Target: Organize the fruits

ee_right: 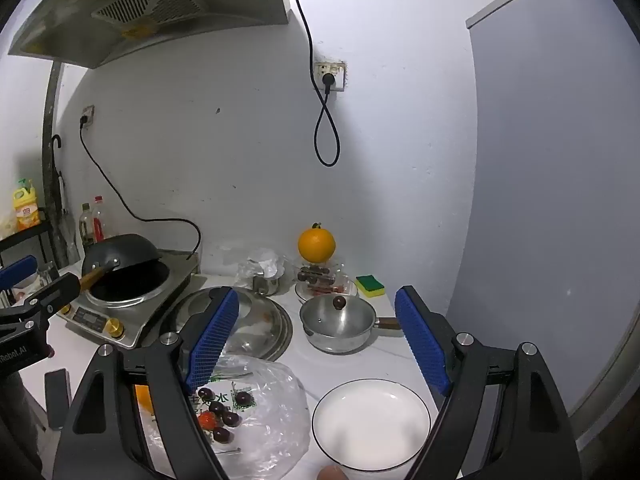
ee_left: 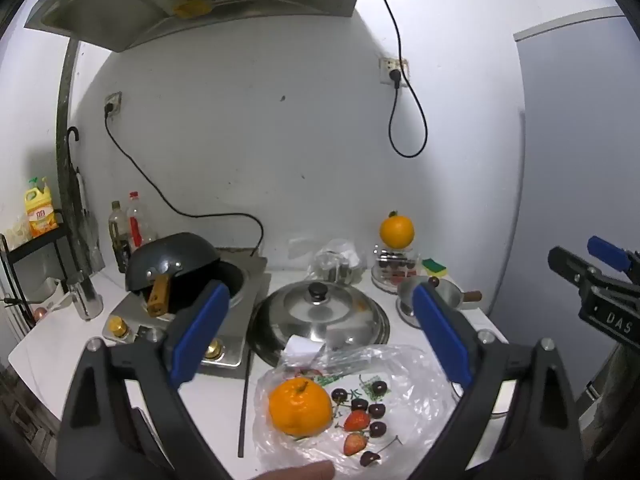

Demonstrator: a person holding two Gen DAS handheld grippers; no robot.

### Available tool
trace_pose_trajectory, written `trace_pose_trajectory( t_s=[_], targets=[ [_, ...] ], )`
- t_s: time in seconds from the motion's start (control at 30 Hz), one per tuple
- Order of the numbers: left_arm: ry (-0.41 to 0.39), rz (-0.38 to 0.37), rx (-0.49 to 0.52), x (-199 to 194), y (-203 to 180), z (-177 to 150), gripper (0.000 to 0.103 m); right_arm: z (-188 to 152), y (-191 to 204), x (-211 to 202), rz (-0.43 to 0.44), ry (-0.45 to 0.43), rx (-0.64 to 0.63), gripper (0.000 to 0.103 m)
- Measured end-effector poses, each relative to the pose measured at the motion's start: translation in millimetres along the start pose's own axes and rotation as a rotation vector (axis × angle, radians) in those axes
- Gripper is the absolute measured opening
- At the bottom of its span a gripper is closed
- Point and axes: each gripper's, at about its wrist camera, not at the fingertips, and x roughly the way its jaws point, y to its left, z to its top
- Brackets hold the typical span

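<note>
Two strawberries (ee_left: 355, 431), several cherries (ee_left: 377, 410) and an orange (ee_left: 300, 406) lie on a clear plastic bag (ee_left: 404, 376) at the bottom centre of the left wrist view, below and between the fingers of the left gripper (ee_left: 320, 334). Its jaws stand wide apart and hold nothing. The right gripper (ee_right: 318, 338) is equally wide and empty, above a white bowl (ee_right: 372, 426) at lower right. A steel lid (ee_left: 320, 312) and a small pot (ee_right: 340, 322) stand behind.

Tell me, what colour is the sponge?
The sponge is green on top and yellow underneath, clearest in the right wrist view.
</note>
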Motion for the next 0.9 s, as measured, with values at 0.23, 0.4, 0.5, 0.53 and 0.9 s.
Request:
trace_pose_trajectory(
  t_s=[0.23, 0.4, 0.5, 0.53, 0.9],
  targets=[
    [-0.004, 0.002, 0.004, 5.0, -3.6, 3.8, 0.094, 0.4, -0.3, 0.0, 0.001, 0.001, 0.003, 0.083],
    [-0.010, -0.019, 0.001, 3.5, -2.9, 1.4, 0.094, 0.0, 0.5, 0.7, 0.001, 0.001, 0.006, 0.083],
    [-0.024, -0.032, -0.006, 0.1, 0.0, 2.7, 0.094, -1.3, 0.6, 0.6, 0.000, -0.001, 0.006, 0.083],
    [-0.025, -0.033, -0.006, 0.0, -0.3, 3.5, 0.094, -1.5, 0.7, 0.8, 0.001, -0.001, 0.007, 0.083],
    [-0.040, -0.026, -0.004, -2.2, 0.0, 4.8, 0.094, -3.7, -2.2, 1.0, 0.003, -0.003, 0.008, 0.083]
  ],
)
